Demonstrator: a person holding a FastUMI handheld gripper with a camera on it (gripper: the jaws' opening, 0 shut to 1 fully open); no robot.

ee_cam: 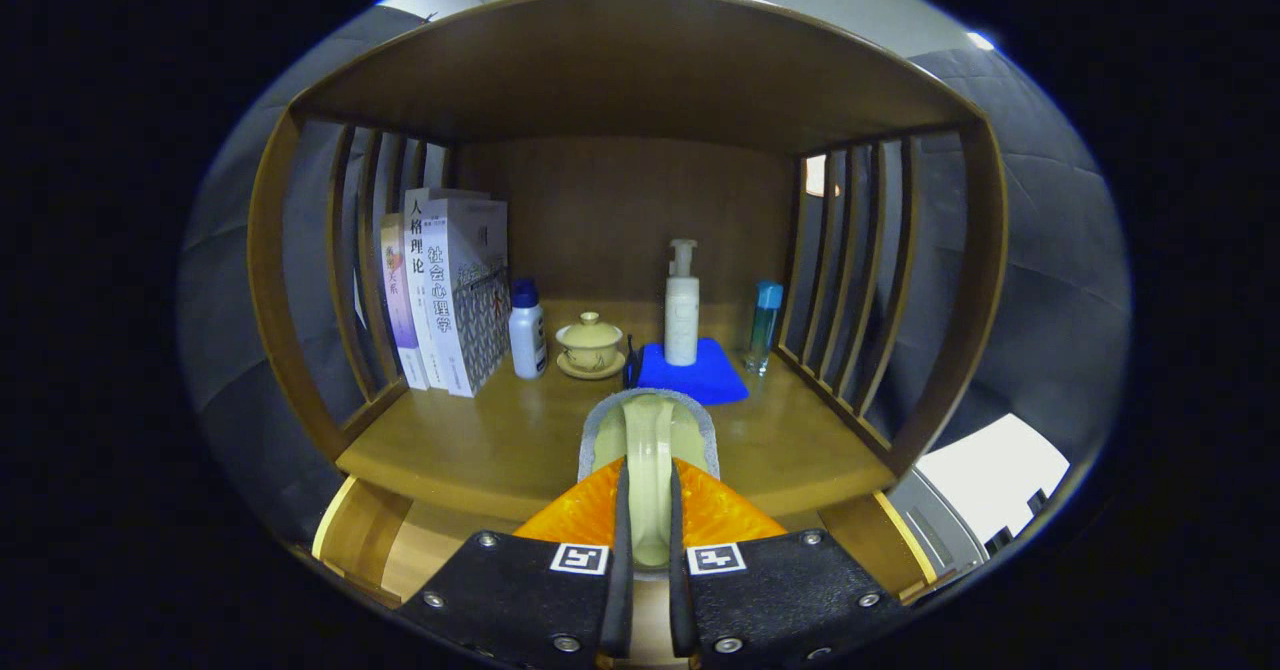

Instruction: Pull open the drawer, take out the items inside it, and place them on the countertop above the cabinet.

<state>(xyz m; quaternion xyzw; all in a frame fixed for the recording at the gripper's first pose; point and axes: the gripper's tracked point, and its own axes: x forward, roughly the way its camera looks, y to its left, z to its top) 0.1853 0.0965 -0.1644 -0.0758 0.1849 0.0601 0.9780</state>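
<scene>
**Entry: cup in transit from drawer to worktop**

Nearest: the tongs (648, 510) are pinching narrow on a pale green cup (648, 440), both orange-faced fingers (575, 515) pressing on its rim or handle edge; which of the two cannot be told. The cup is riding between the fingers and jutting ahead of them.

Below: the open drawer (365, 535) is showing its light wooden walls to either side of the tongs.

Ahead: the cup is hanging over the front edge of the worktop (480, 440), not yet resting on it.

Beyond, on the worktop: a blue cloth (705, 375) carrying a white pump bottle (682, 310); a lidded tea cup on a saucer (590, 345); a small white bottle with a blue cap (526, 330); a slim blue-capped bottle (765, 325); standing books (450, 290) at the slatted side.

Handling note: the bare wood just ahead of the fingers, short of the blue cloth, is looking like the safest landing spot. Lowering the cup level until its base seats, then opening, should be keeping it from tipping or nudging the cloth.
</scene>
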